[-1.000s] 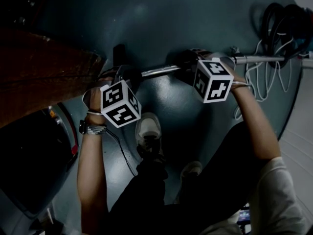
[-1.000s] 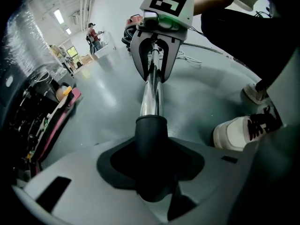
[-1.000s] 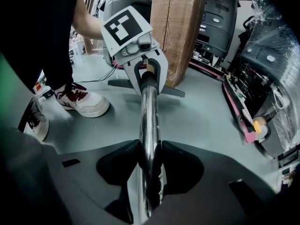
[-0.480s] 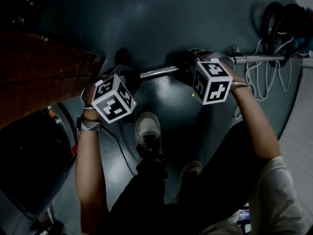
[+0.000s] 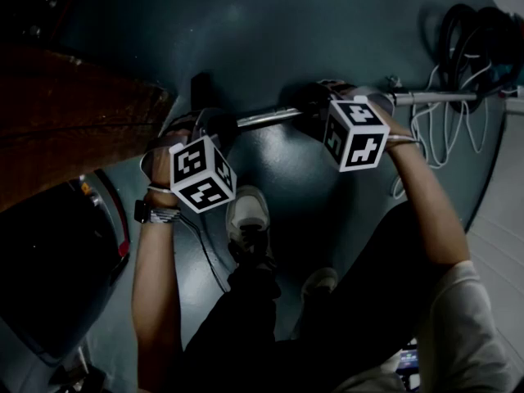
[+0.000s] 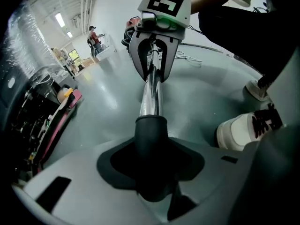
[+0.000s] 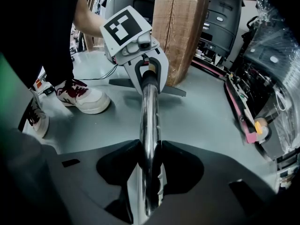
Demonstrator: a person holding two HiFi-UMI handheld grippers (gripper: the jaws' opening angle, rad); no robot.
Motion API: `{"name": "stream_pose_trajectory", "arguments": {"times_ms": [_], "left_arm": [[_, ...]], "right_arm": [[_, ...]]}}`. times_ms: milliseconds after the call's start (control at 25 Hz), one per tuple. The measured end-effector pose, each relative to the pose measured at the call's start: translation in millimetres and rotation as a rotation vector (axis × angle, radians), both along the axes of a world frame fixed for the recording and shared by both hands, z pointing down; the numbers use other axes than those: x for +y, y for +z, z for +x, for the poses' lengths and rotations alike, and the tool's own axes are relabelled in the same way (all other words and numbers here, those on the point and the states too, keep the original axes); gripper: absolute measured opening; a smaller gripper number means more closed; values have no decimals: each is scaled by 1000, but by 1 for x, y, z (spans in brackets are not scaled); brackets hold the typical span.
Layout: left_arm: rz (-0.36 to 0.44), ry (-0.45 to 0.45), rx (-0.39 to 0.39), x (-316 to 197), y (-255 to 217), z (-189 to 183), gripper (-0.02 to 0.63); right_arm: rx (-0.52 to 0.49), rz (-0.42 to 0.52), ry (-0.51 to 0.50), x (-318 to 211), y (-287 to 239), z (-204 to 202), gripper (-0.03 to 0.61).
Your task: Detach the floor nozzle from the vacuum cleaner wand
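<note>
Both grippers were down on the vacuum tube, and it lay low across the grey floor (image 5: 270, 39). The left gripper (image 6: 151, 172) had its jaws clamped on the black collar (image 6: 151, 130), its dark pads pressed in from either side just where the chrome wand (image 6: 150, 97) ran into that collar. So the two parts were joined, no gap between them!

Further up the tube, the right gripper (image 7: 149, 168) had its jaws closed tight on the wand's bare metal, one pad touching each flank. The two grippers faced each other along the tube, a stretch of chrome between them.

The floor nozzle (image 7: 172, 91) showed as a low flat piece on the floor just behind the left gripper, at the foot of a wooden post (image 7: 180, 27). A white shoe (image 5: 248, 219) was planted near the tube, on the person's side.
</note>
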State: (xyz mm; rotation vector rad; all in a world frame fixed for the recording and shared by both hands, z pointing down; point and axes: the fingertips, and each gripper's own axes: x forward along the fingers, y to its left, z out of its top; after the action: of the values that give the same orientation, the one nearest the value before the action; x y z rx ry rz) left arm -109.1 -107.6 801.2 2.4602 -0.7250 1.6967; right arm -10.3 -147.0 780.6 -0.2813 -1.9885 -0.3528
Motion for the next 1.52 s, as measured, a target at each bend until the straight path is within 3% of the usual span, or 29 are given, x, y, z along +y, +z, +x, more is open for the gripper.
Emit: {"name": "stream_pose_trajectory", "arguments": {"times_ms": [400, 600, 1000, 1520], "left_arm": [[75, 23, -101, -4, 0, -5, 160], [149, 72, -278, -6, 2, -25, 160], [49, 38, -206, 14, 17, -28, 160], [-19, 116, -256, 38, 46, -18, 161]], "right_arm": [[-14, -17, 8, -1, 1, -2, 164], [23, -10, 13, -6, 9, 6, 164], [62, -25, 23, -6, 25, 16, 164], [94, 23, 65, -15, 50, 24, 164]]}}
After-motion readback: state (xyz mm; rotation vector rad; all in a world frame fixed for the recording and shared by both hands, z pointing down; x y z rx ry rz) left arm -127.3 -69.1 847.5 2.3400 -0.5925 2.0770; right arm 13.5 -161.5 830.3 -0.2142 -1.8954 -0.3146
